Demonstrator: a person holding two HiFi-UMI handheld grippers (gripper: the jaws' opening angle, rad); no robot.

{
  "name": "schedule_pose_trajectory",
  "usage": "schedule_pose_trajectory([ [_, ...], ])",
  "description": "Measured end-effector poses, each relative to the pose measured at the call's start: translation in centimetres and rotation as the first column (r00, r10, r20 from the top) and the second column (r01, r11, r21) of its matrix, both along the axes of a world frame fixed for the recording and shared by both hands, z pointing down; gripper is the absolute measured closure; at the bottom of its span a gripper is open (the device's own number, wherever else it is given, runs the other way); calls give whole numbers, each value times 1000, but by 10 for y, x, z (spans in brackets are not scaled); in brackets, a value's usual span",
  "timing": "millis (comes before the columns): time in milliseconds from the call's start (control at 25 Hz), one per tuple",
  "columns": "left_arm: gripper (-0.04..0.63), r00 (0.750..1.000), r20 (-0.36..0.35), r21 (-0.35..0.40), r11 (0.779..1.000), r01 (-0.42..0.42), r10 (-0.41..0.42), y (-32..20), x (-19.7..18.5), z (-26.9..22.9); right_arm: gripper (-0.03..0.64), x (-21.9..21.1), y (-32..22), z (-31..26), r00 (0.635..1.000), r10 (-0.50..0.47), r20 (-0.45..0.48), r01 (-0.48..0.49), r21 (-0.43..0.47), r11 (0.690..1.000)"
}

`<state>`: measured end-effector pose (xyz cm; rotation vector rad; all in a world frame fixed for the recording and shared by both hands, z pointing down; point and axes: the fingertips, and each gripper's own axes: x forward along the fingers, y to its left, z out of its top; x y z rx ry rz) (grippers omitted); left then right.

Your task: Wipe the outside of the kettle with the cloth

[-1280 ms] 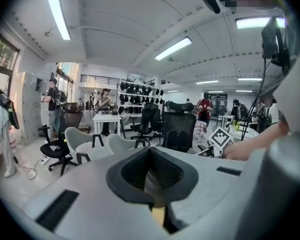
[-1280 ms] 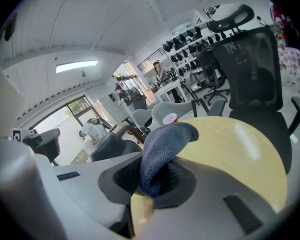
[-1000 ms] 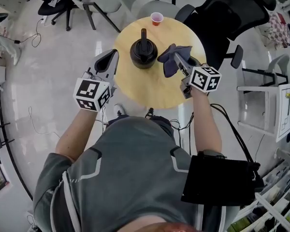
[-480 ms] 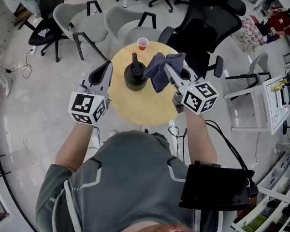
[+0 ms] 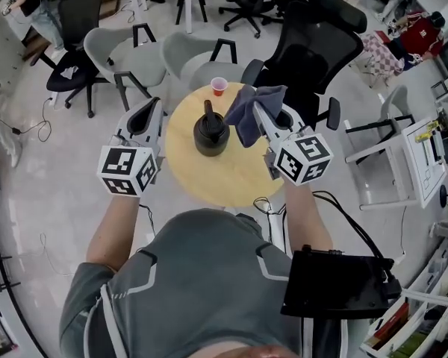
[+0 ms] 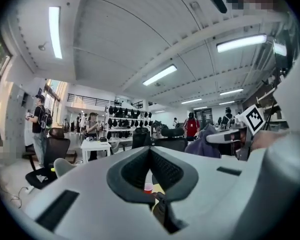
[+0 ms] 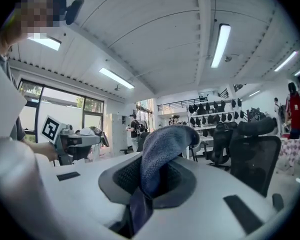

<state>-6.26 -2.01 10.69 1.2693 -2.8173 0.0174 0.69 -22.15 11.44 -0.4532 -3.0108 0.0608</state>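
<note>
Kettle [image 5: 210, 134] upright, mid round table [image 5: 209, 179]. Right gripper [image 5: 260, 107] just right of kettle, jaws clamped on cloth [image 5: 243, 116]; cloth bunched, draped over jaw tips, hanging beside kettle, contact with kettle unclear. Left gripper [image 5: 148, 110] left of kettle, by table edge, jaws together at tips, nothing between. Red cup [image 5: 219, 86] behind kettle, at far rim.

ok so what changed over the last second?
The right gripper, shut on the blue-grey cloth, lifted it from low beside the black kettle to higher above the round wooden table. The empty left gripper rose too. Nothing was grabbed or released. The kettle and the small red cup stayed put.
</note>
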Motion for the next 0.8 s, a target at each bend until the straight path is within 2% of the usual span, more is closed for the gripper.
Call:
schedule_pose_trajectory([
  [240,588,998,39,-46,998,-44,46,-6,10,-6,560,-6,-1,-10,999,50,7,-50,73,996],
  [440,587,999,34,-66,998,-24,26,-3,14,-1,560,-3,5,-16,999,33,23,-34,75,997],
  [680,588,999,37,4,1000,24,-24,10,10,-7,560,-2,7,-20,999,31,29,-34,81,996],
  [800,588,999,25,5,999,47,-48,14,7,-8,560,-1,7,-21,999,30,35,-32,79,996],
])
